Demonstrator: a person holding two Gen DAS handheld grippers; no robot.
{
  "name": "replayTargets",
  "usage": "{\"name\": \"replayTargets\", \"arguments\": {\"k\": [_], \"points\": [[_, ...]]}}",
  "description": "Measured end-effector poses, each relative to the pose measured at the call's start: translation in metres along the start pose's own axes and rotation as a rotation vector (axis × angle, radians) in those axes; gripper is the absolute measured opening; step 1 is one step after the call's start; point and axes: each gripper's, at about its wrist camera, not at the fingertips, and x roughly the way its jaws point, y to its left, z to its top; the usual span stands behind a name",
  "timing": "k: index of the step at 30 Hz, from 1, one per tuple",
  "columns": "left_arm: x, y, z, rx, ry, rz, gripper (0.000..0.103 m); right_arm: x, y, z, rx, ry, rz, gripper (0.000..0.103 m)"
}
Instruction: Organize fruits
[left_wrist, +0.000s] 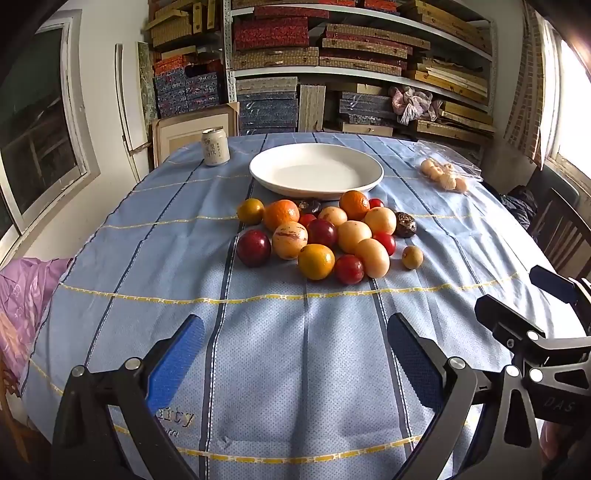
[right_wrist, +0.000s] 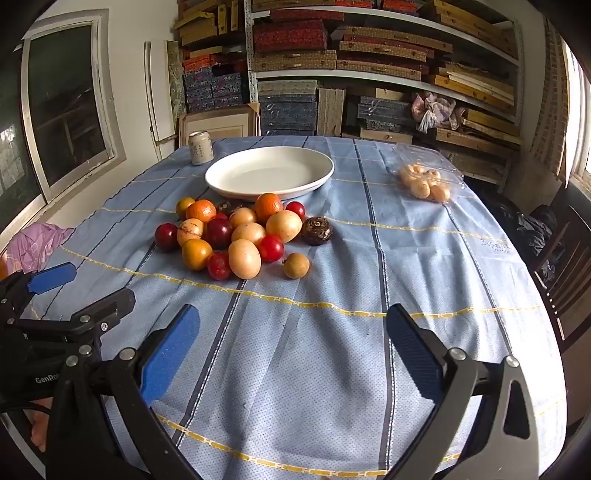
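Fruit (left_wrist: 317, 236) lies in one loose pile on the blue-clothed surface (left_wrist: 184, 280), far ahead of both your tools and just this side of the white plate (left_wrist: 316, 170), whose near rim almost touches the farthest oranges. From the left tool (left_wrist: 295, 343) the pile sits straight ahead and a little right; from the right tool (right_wrist: 291, 339) it sits ahead and to the left. The pile stretches left to right, so each tool has its own end: the dark red plum (left_wrist: 253, 248) on the left edge falls to your left tool, the small brown fruit (right_wrist: 296, 265) lying a little apart on the near right falls to your right. Neither seems clearly nearer overall; both hang well short, angled down at bare cloth.

Both tools are released, jaws spread wide, nothing between the blue pads (right_wrist: 170, 360) and nothing touched. The plate is bare, so by my reading sorting has not begun. A can (left_wrist: 215, 146) and a bag of pale fruit (left_wrist: 445, 173) stand well apart at the far corners.
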Motion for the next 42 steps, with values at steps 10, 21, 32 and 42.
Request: {"name": "replayTargets", "arguments": {"k": [10, 21, 32, 42], "points": [[0.003, 0.003, -0.002, -0.002, 0.006, 0.002, 0.1, 0.004, 0.0, -0.002, 0.008, 0.007, 0.002, 0.099], [0.011, 0.011, -0.003, -0.026, 0.009, -0.015, 0.1, 0.006, 0.001, -0.003, 0.012, 0.008, 0.003, 0.099], [0.018, 0.009, -0.003, -0.006, 0.013, -0.032, 0.1, 0.018, 0.0, -0.003, 0.035, 0.026, 0.006, 0.099], [0.022, 0.01, -0.001, -0.01, 0.021, -0.023, 0.1, 0.019, -0.001, -0.002, 0.038, 0.029, 0.01, 0.099]]}}
